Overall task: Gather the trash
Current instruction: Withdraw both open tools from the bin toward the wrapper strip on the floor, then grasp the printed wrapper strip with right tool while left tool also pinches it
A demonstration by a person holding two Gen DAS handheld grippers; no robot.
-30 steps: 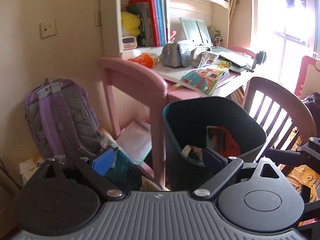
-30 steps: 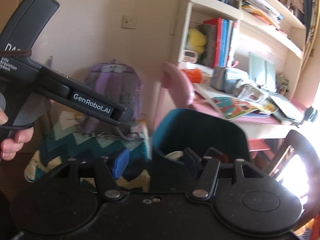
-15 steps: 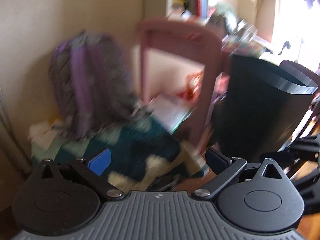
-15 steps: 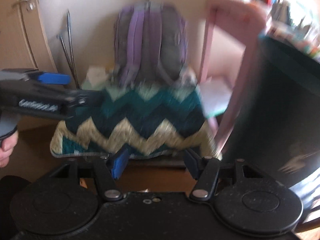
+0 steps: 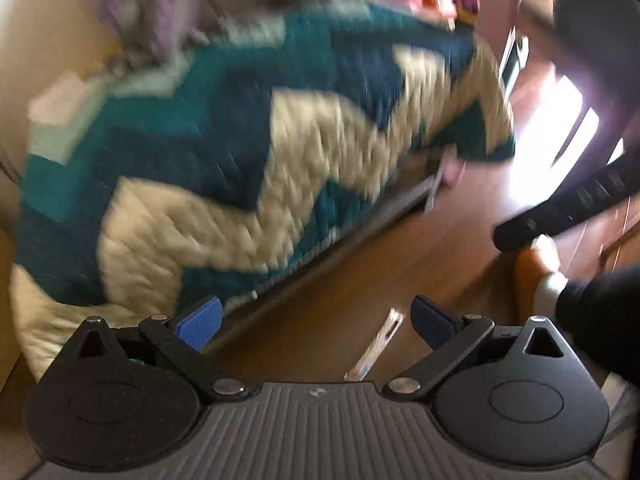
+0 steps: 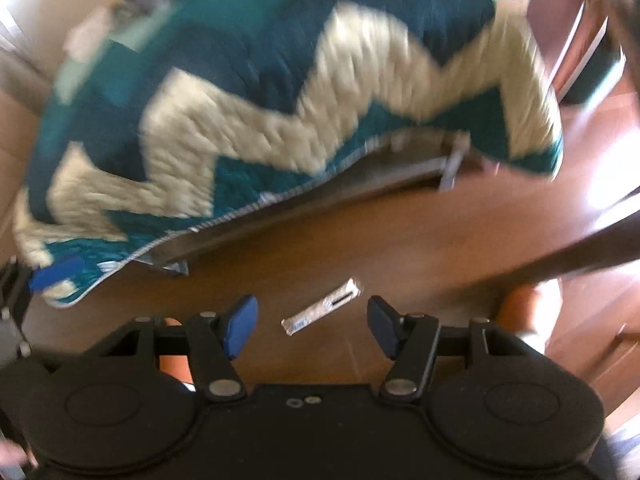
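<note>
A small long silvery wrapper [image 6: 323, 307] lies on the wooden floor, just ahead of and between the fingers of my open, empty right gripper [image 6: 312, 326]. The same wrapper [image 5: 376, 346] shows in the left wrist view, close in front of my open, empty left gripper [image 5: 316, 320], nearer its right finger. The dark trash bin [image 5: 596, 12] is at the top right of the left wrist view, blurred. Both views are motion-blurred.
A teal and cream zigzag quilt [image 6: 280, 92] covers a low mattress beside the wrapper. A purple backpack [image 5: 160, 4] leans on the wall behind it. A pink desk leg [image 6: 560, 20] and dark chair parts [image 5: 560, 208] stand at the right.
Both grippers have swung down from the bin and desk toward the floor. The bin has left the centre of view and the wrapper on the floor has come into view.
</note>
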